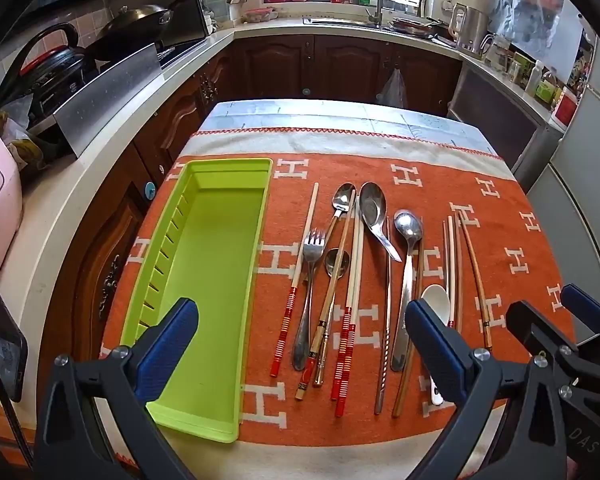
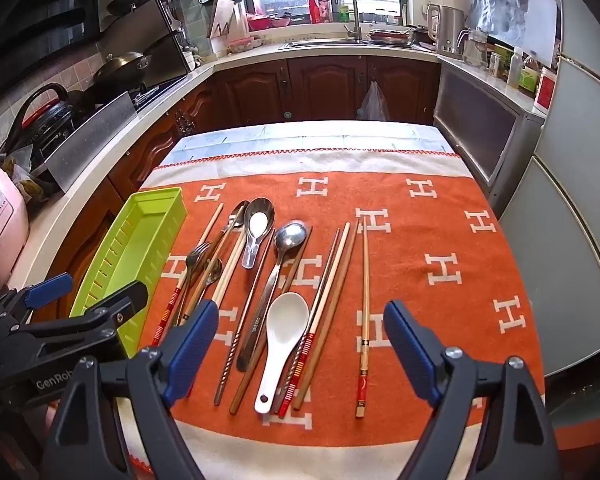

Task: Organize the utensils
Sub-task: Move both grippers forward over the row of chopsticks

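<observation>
An empty lime-green utensil tray (image 1: 204, 272) (image 2: 140, 248) lies lengthwise at the left of the orange cloth. To its right lie several utensils: a fork (image 1: 310, 280), metal spoons (image 1: 407, 256) (image 2: 284, 256), a white ceramic spoon (image 2: 282, 340) (image 1: 436, 304), and several chopsticks (image 1: 348, 320) (image 2: 363, 312). My left gripper (image 1: 300, 344) hovers open over the tray's near end and the utensil handles. My right gripper (image 2: 300, 344) hovers open over the white spoon and the chopstick ends. Neither one holds anything.
The cloth-covered table (image 2: 440, 240) stands in a kitchen. A white counter (image 1: 80, 184) with a stove, wok and pink appliance runs along the left. Brown cabinets (image 2: 324, 88) and a sink lie behind; a grey fridge (image 2: 580, 240) stands at the right.
</observation>
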The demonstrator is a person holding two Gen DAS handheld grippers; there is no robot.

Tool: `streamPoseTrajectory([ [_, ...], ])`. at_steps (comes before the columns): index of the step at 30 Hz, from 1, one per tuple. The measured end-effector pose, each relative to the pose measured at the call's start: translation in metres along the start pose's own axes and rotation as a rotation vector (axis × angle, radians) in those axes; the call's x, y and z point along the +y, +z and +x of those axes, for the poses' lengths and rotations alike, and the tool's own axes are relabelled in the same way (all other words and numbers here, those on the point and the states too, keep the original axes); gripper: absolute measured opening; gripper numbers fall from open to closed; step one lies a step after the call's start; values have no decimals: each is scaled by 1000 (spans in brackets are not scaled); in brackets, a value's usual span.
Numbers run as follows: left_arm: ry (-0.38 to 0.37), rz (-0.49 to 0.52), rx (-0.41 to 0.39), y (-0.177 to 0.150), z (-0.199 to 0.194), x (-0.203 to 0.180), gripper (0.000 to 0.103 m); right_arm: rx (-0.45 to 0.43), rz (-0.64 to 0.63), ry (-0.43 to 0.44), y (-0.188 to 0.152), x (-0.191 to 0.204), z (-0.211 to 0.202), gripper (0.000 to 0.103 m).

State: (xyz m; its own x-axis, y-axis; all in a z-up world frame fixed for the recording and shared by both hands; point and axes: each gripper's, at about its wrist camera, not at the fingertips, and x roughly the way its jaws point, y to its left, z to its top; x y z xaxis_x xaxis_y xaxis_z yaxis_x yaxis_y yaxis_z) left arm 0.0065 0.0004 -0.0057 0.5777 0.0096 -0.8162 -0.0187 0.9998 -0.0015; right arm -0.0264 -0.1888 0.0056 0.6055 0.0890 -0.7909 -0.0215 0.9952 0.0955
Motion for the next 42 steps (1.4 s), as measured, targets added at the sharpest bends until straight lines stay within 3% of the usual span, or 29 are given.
streamPoseTrajectory([
  [8, 31, 19, 16, -1, 5, -4, 102, 15, -1, 5, 3, 1, 2, 77],
  [18, 15, 38, -46, -1, -3, -10, 102, 11, 8, 11, 3, -2, 0, 77],
  [24, -26, -1, -57, -2, -4, -5, 102, 11, 14, 13, 2, -6, -2, 75],
  [42, -68, -6, 38, -2, 8, -2, 102, 41, 24, 33, -1, -11, 5, 67],
])
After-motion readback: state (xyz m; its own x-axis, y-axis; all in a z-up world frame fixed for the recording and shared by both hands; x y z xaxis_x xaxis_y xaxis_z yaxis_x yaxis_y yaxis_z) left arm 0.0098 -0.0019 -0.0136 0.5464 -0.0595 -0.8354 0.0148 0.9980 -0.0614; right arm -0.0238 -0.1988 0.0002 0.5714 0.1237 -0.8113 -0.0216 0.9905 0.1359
